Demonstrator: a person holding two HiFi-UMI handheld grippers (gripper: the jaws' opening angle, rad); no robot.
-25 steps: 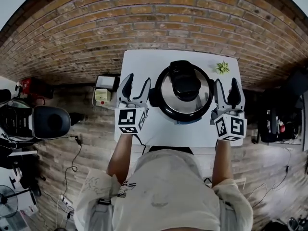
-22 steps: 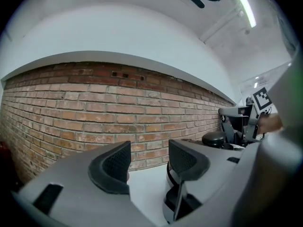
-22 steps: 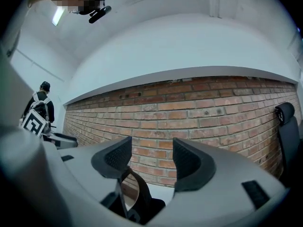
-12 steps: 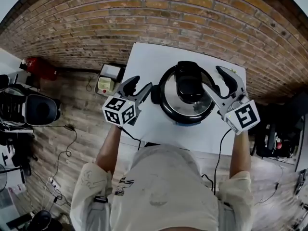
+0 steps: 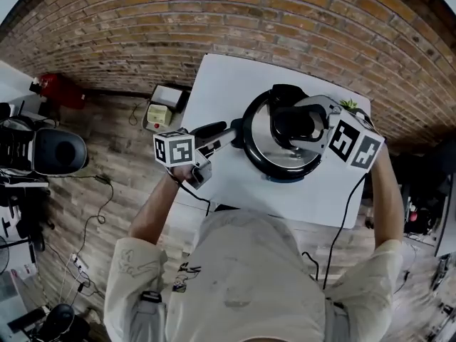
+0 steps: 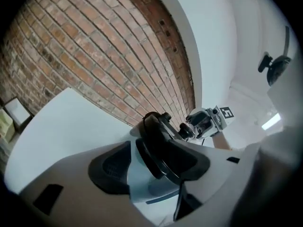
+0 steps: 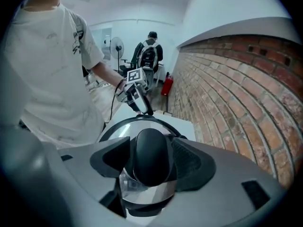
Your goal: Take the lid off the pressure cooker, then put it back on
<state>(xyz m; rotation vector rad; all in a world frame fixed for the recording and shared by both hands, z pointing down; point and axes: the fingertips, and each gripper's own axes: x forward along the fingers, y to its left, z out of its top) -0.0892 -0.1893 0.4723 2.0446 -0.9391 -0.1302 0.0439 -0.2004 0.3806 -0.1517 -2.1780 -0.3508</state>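
Observation:
The pressure cooker (image 5: 281, 152), steel with a black rim, stands on the white table (image 5: 228, 84) with its lid on. My right gripper (image 5: 303, 120) hangs over the lid and points steeply down. Its jaws are opening, and the lid's black handle (image 7: 150, 157) sits between the pads without being visibly pressed. My left gripper (image 5: 226, 135) lies rolled on its side at the cooker's left. In the left gripper view its open jaws reach around the cooker's black rim (image 6: 158, 145) at the side handle. The right gripper view shows the left gripper (image 7: 142, 100) beyond the lid.
A small green plant (image 5: 349, 105) stands at the table's far right corner, behind the right gripper. On the floor to the left are a cream box (image 5: 158, 112), a red extinguisher (image 5: 57, 91) and a black chair (image 5: 57, 152). A brick wall runs behind the table.
Both grippers closed in on the cooker from its sides. The right one swung over the lid and tipped down onto the handle; the left rolled over and sank to the cooker's left side.

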